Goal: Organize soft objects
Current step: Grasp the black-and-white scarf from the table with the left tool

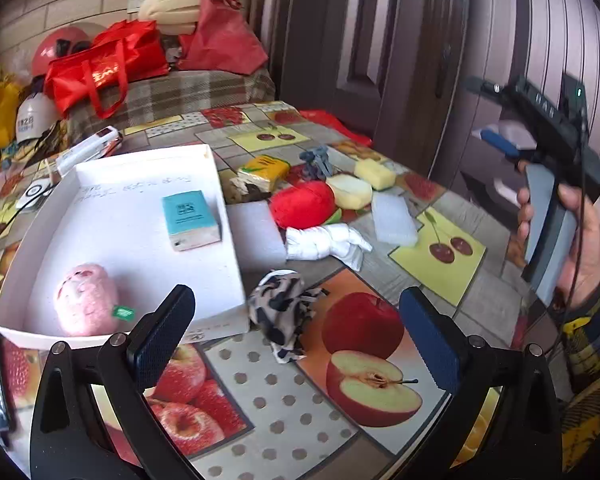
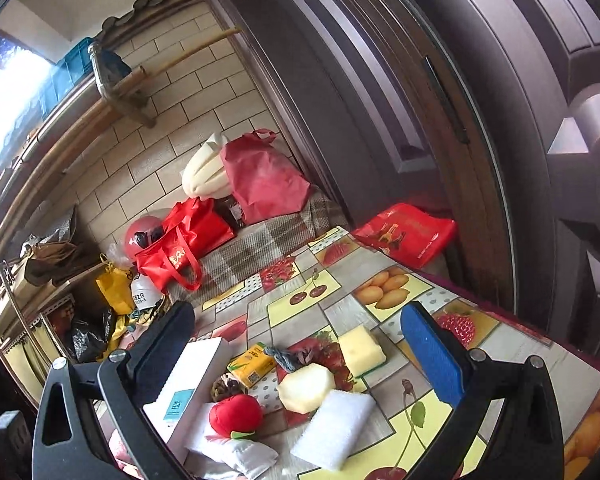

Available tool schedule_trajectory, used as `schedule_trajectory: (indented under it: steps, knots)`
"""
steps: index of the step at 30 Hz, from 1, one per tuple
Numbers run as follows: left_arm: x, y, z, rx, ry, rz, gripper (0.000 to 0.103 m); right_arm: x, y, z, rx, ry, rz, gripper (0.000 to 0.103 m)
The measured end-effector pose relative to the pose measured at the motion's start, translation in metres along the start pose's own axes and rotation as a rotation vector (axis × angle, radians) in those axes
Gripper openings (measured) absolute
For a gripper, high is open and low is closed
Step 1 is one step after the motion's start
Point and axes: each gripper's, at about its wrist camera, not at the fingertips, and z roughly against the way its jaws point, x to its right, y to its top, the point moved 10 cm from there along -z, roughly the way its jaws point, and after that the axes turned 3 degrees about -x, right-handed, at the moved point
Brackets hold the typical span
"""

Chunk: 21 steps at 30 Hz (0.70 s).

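The left gripper hangs low with its jaws spread wide and nothing between the pads. Off to its right and higher, the person's right hand wraps the grey handle of the other tool. The right gripper is likewise spread wide and empty, tilted forward and down.

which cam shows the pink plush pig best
The left wrist view. The pink plush pig lies unobstructed in the white tray's near corner, face and green tag visible. The right wrist view does not clearly show it; the tray's near end is hidden behind that gripper's finger.
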Motion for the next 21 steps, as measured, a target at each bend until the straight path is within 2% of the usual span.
schedule_trajectory:
  steps: [7, 9, 11, 13, 14, 15, 16, 19, 21]
  knots:
    - [0.015, -0.005, -0.043, -0.095, 0.034, -0.073, 0.102, 0.006, -0.005, 0.001, -0.017, -0.004, -0.007, 0.103]
    - [0.030, -0.013, -0.047, -0.122, -0.043, -0.089, 0.102, 0.008, -0.006, 0.000, -0.025, -0.007, -0.009, 0.103]
    - [0.059, -0.021, -0.043, -0.152, -0.203, -0.112, 0.102, 0.012, -0.007, -0.001, -0.033, -0.013, -0.015, 0.103]
    - [0.079, -0.023, -0.031, -0.142, -0.330, -0.107, 0.102, 0.014, -0.007, -0.002, -0.038, -0.014, -0.025, 0.103]
    - [0.082, -0.020, -0.025, -0.127, -0.355, -0.101, 0.102, 0.015, -0.008, -0.001, -0.040, -0.014, -0.029, 0.103]
    - [0.081, -0.016, -0.020, -0.109, -0.363, -0.088, 0.102, 0.016, -0.008, -0.001, -0.039, -0.014, -0.031, 0.103]
    - [0.073, -0.011, -0.018, -0.093, -0.338, -0.072, 0.102, 0.017, -0.008, -0.001, -0.037, -0.016, -0.032, 0.103]
    - [0.053, -0.001, -0.024, -0.091, -0.202, -0.077, 0.102, 0.018, -0.009, -0.002, -0.044, -0.018, -0.041, 0.103]
    - [0.056, 0.000, -0.029, -0.108, -0.199, -0.085, 0.102, 0.018, -0.011, -0.003, -0.054, -0.010, -0.048, 0.103]
